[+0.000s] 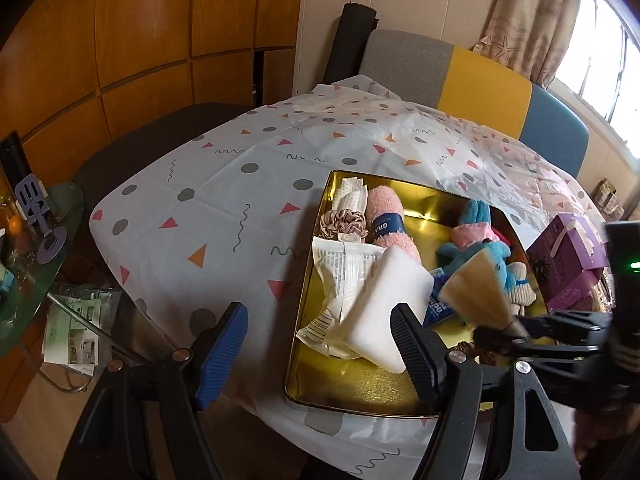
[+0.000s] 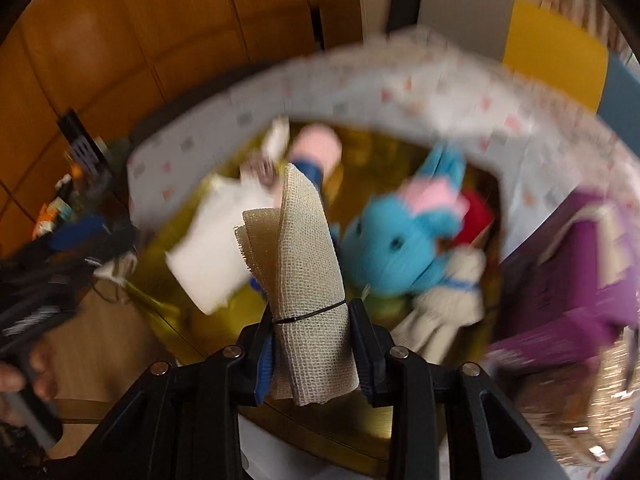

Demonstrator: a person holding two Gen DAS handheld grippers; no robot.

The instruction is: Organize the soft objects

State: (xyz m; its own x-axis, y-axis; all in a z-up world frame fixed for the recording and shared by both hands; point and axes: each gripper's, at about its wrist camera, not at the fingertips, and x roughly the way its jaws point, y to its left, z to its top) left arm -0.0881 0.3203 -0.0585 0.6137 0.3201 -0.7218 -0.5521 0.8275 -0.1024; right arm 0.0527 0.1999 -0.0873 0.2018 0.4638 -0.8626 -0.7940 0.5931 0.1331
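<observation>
Between the right tool's (image 2: 312, 354) jaws sat a folded beige mesh cloth (image 2: 304, 264), clamped near its tied lower end, its free end fanning out above the gold tray (image 2: 352, 424). Judged light, limp and coarse-woven: unlikely to slip, liable to flop or unfold; the bound section by the black tie looked the soundest hold. Below it lay a white sponge block (image 1: 380, 312), a pink towel roll (image 1: 390, 220) and a blue plush toy (image 2: 396, 244). Left tool (image 1: 316, 352) stood apart, empty, over the tray's near corner on the patterned tabletop (image 1: 224, 184).
</observation>
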